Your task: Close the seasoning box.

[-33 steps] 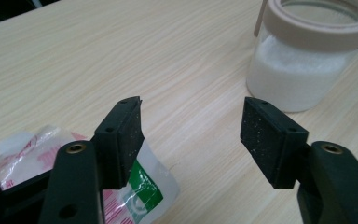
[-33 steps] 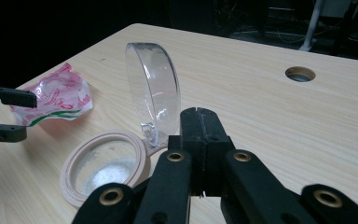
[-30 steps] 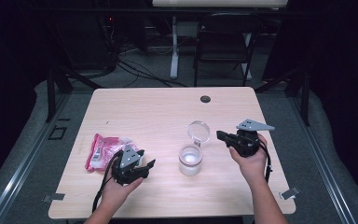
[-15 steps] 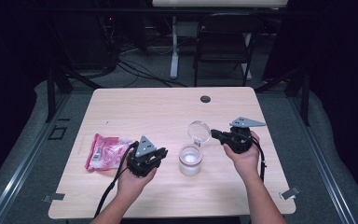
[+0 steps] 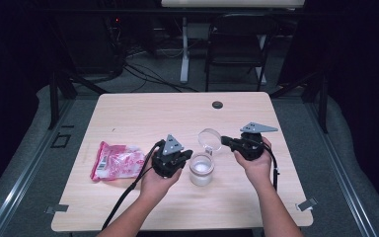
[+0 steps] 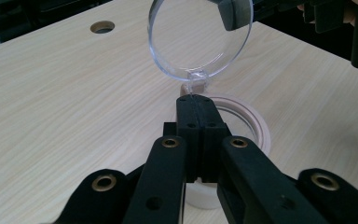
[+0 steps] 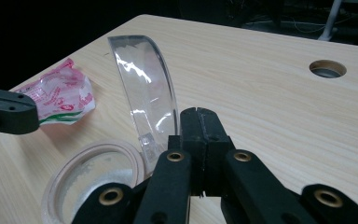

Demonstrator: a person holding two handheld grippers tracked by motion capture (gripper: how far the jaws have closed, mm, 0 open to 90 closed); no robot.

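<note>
High view: the left gripper (image 5: 186,154) sits in the person's left hand (image 5: 159,178), its 2 jaws pressed together on nothing; they have just been closing. Their tips point at the small round clear plastic jar (image 5: 201,169), which stands just beside them on the pale wooden table (image 5: 143,118). The jar's round clear hinged lid (image 5: 210,139) stands tilted up behind it, just in front of the right gripper (image 5: 225,141), whose jaws are also pressed together and empty. A pink printed plastic packet (image 5: 117,161) lies behind the left gripper, well apart from the jar.

Left gripper view: the closed jaw tips hover over the jar's near rim (image 6: 256,123), the lid (image 6: 193,39) just beyond them.

Right gripper view: the closed jaws stand right beside the lid (image 7: 145,98); the jar's mouth (image 7: 93,179) lies at their left.
</note>
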